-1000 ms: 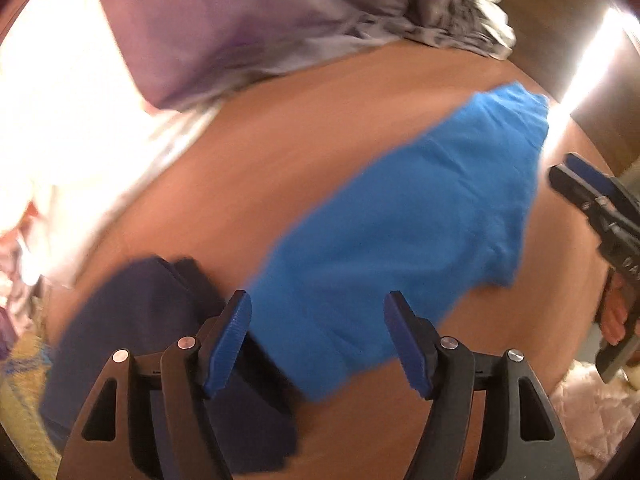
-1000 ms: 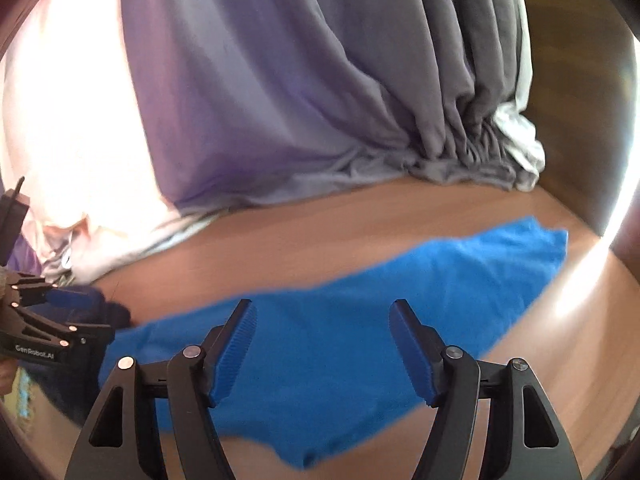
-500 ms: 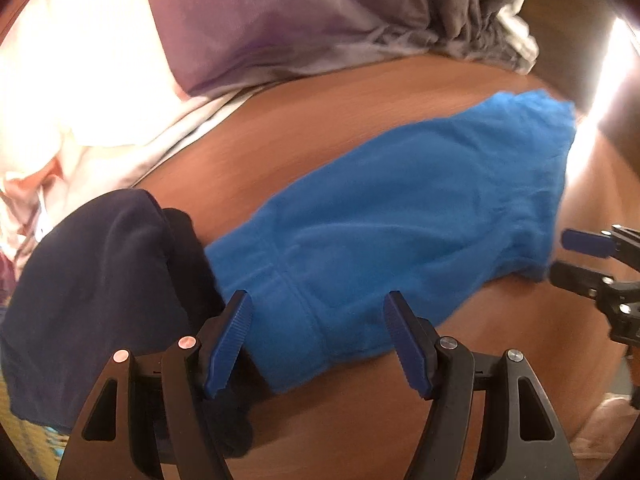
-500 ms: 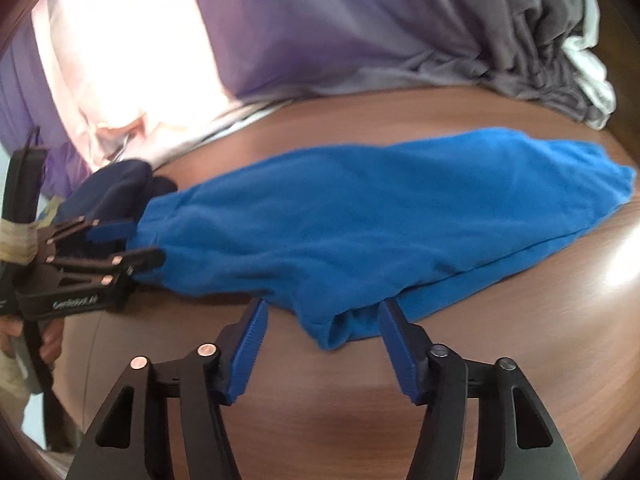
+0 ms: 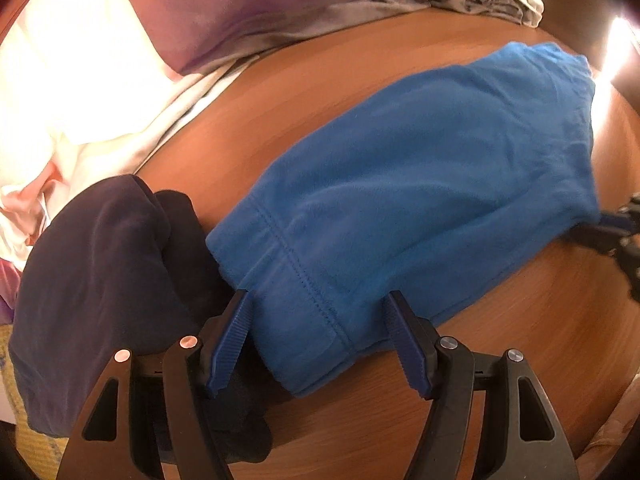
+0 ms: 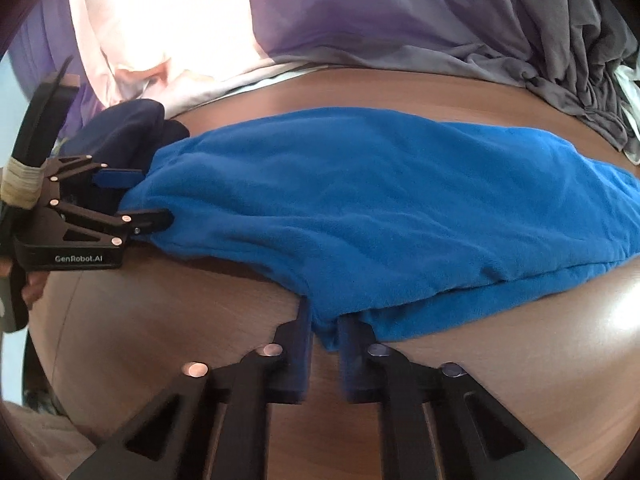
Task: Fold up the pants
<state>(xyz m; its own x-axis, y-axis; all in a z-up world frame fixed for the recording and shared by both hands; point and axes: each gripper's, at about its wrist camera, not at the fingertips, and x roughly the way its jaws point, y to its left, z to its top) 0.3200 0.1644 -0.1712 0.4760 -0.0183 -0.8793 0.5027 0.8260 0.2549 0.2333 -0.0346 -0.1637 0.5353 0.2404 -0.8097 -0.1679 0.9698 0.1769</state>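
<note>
Blue fleece pants (image 5: 420, 184) lie across the brown wooden table (image 5: 520, 360), also seen in the right wrist view (image 6: 380, 200). My left gripper (image 5: 318, 320) is open, its fingers on either side of the hemmed end of the pants. It shows at the left of the right wrist view (image 6: 140, 194), around that same end. My right gripper (image 6: 324, 332) is nearly closed on the near corner of the pants. It shows at the right edge of the left wrist view (image 5: 608, 226), at the pants' far corner.
A dark navy garment (image 5: 100, 264) lies bunched beside the left end of the pants. Grey-purple and white bedding (image 6: 400, 28) is piled along the table's far edge. A pale cloth (image 5: 616, 436) lies at the near right.
My right gripper has come down and closed onto the near corner of the pants. My left gripper has moved in around the hemmed end, still open.
</note>
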